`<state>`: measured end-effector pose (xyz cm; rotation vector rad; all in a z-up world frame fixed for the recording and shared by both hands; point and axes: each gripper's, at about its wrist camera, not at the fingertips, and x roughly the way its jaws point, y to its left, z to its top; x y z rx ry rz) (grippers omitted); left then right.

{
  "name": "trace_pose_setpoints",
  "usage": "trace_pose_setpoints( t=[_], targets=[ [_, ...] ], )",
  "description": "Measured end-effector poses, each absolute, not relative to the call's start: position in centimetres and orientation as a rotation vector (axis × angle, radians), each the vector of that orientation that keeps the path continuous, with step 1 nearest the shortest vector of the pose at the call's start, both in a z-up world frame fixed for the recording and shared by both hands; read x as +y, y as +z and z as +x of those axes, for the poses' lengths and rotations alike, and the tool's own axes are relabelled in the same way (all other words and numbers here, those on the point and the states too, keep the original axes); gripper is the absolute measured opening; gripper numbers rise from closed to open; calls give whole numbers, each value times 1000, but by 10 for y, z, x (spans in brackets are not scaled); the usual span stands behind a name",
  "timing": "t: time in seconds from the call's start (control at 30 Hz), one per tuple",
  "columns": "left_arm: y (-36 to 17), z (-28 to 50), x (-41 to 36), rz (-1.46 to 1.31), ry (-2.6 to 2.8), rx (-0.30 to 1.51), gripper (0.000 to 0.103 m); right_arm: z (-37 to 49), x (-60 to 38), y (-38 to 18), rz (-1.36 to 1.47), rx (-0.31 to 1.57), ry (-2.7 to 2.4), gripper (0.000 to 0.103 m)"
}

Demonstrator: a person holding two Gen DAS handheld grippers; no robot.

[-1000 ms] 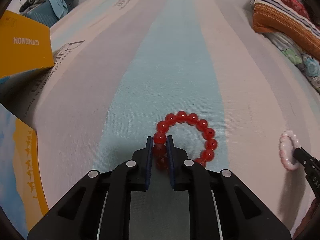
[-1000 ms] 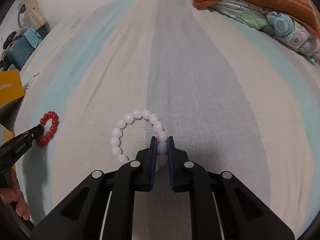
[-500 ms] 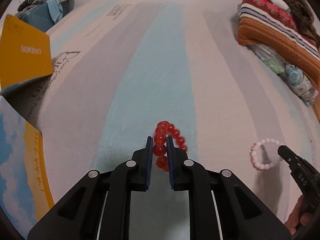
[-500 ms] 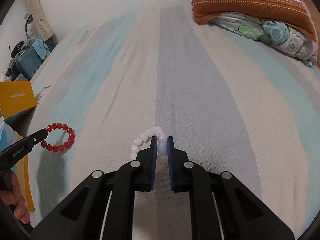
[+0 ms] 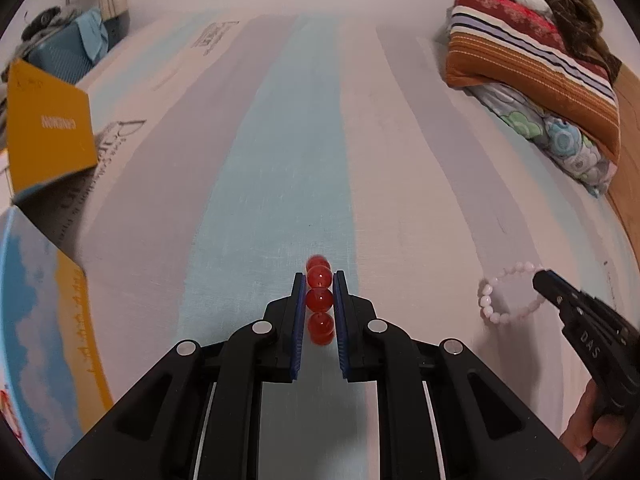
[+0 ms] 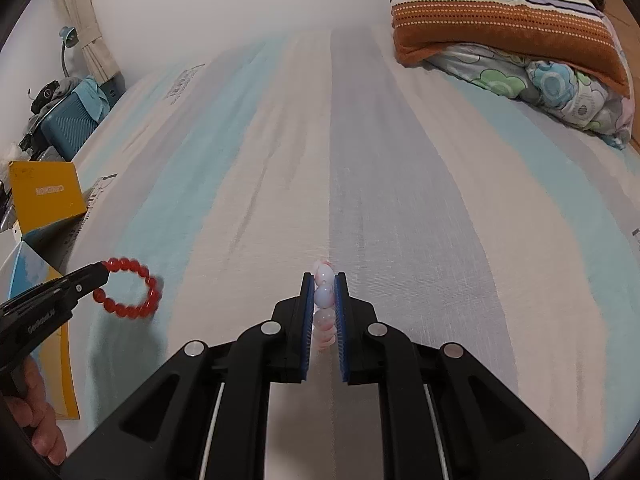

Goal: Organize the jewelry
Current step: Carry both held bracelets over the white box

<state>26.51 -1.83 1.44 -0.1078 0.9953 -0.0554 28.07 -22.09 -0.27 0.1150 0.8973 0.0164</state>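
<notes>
Left gripper [image 5: 319, 300] pinches the red bracelet [image 6: 128, 292], right gripper [image 6: 323, 300] the pink bracelet [image 5: 508, 294] – both hang clear of the bed [image 5: 280, 140], ready to carry

Bed [image 6: 400, 208] with a sheet in lengthwise pale blue, cream and grey stripes.

A folded blanket with orange, white and dark stripes [image 6: 508, 24] lies at the far right corner of the bed, stacked on a floral quilt in green, blue and pink [image 6: 560, 92] that touches the sheet along the right edge. Grey printed lettering [image 5: 216, 36] runs along the left edge. The middle of the sheet carries nothing; both bracelets hang clear above it.
</notes>
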Motion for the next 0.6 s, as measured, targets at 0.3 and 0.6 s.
trace_pose_setpoints(
  t=[0.3,0.6],
  targets=[
    [59,220,-10,-77,-50,952,13,250,-202,31,103,858,26,10],
    [102,172,19,-115,-56,907,13,209,-172,86,61,813,38,10]
  ],
)
